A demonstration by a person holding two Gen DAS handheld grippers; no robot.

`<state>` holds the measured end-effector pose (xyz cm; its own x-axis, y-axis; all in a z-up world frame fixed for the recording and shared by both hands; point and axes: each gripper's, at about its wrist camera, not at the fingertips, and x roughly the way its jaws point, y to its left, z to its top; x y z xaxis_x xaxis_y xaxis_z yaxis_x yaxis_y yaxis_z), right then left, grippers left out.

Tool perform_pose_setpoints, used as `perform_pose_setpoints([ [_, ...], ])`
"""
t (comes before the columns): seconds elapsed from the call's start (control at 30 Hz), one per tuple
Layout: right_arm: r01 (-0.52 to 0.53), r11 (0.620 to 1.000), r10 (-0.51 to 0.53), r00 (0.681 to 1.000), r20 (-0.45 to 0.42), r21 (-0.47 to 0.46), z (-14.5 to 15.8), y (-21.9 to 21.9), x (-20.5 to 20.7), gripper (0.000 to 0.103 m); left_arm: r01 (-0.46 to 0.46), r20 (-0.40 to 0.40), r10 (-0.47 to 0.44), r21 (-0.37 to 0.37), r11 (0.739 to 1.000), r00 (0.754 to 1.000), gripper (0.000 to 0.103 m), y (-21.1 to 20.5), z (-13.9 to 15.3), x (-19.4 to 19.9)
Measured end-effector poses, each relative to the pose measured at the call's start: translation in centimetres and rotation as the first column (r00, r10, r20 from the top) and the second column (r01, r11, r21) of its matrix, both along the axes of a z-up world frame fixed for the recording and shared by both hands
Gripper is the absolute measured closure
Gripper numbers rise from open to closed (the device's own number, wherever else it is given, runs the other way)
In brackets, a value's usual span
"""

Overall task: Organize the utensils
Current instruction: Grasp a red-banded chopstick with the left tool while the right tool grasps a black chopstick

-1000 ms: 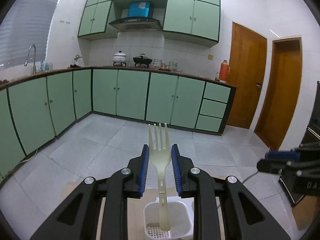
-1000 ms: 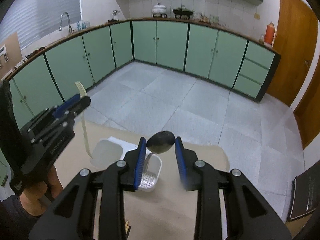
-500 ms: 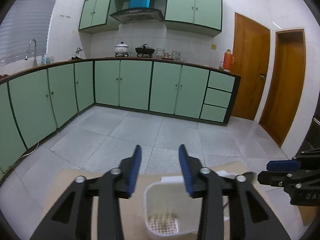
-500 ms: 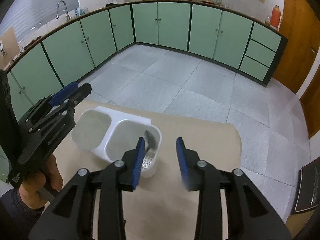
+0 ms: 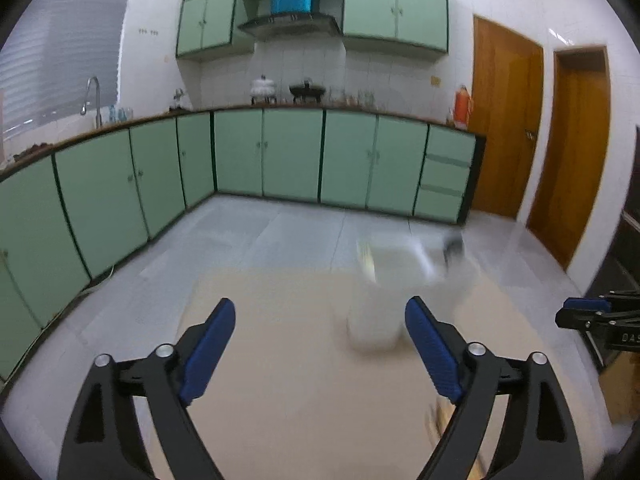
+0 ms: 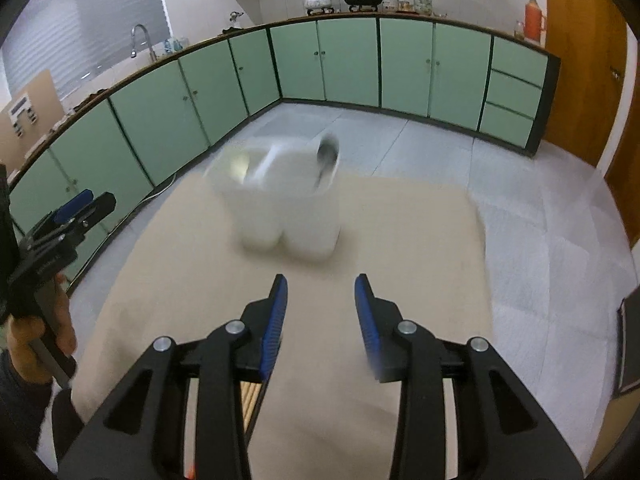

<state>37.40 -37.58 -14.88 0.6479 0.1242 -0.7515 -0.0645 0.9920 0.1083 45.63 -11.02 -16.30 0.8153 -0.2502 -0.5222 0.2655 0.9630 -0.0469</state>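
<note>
Both tongs (image 6: 320, 300) short of holder (image 6: 288, 216)

Utensil holder (image 6: 288, 216): white, blurred.
Spoon (image 6: 328, 152): dark grey metallic.
Fork (image 5: 366, 260): pale yellowish, blurred.
Left gripper (image 5: 320, 344): black frame, blue finger pads, silver screws.
Right gripper (image 6: 320, 312): black frame, blue finger pads, silver screws.
Table (image 6: 400, 232): plain beige.
Cabinets (image 6: 348, 64): mint green, dark green edging.
Floor (image 6: 540, 208): light grey speckled tiles.
Doors (image 5: 504, 120): orange-brown wood.
Thermos (image 6: 534, 18): orange-red.
Wall (image 5: 152, 68): white tiles.
</note>
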Motion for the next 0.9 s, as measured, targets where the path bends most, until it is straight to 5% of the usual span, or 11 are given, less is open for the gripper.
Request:
perform_pose_setpoints([
  [0.23, 0.000, 1.000, 0.001, 1.000, 0.019, -0.015, -6.4, 3.9, -13.7, 0.068, 0.011, -0.078, -0.008, 0.040, 0.999, 0.997, 0.017, 2.1, -3.6, -11.5],
  [0.33, -0.013, 1.000, 0.013, 1.000, 0.006, 0.015, -8.3, 5.4, -17.3, 0.068, 0.007, -0.122, -0.007, 0.002, 1.000, 0.993, 0.017, 2.7, -4.9, -15.4],
  [0.5, -0.077, 0.997, 0.075, 0.996, -0.052, -0.020, -11.4, 8.3, -19.0, 0.067, -0.008, -0.171, 0.000, -0.043, 0.999, 0.985, 0.017, 3.0, -6.6, -18.8],
  [0.67, -0.119, 0.990, 0.117, 0.993, -0.030, -0.077, -12.6, 9.6, -19.1, 0.066, 0.042, -0.164, -0.038, 0.020, 0.999, 0.986, 0.017, 1.9, -8.2, -21.1],
  [0.9, -0.076, 0.994, 0.074, 0.997, -0.026, -0.079, -12.4, 6.9, -18.5, 0.062, 0.083, -0.208, -0.077, 0.019, 0.996, 0.975, 0.017, 1.3, -9.9, -21.3],
])
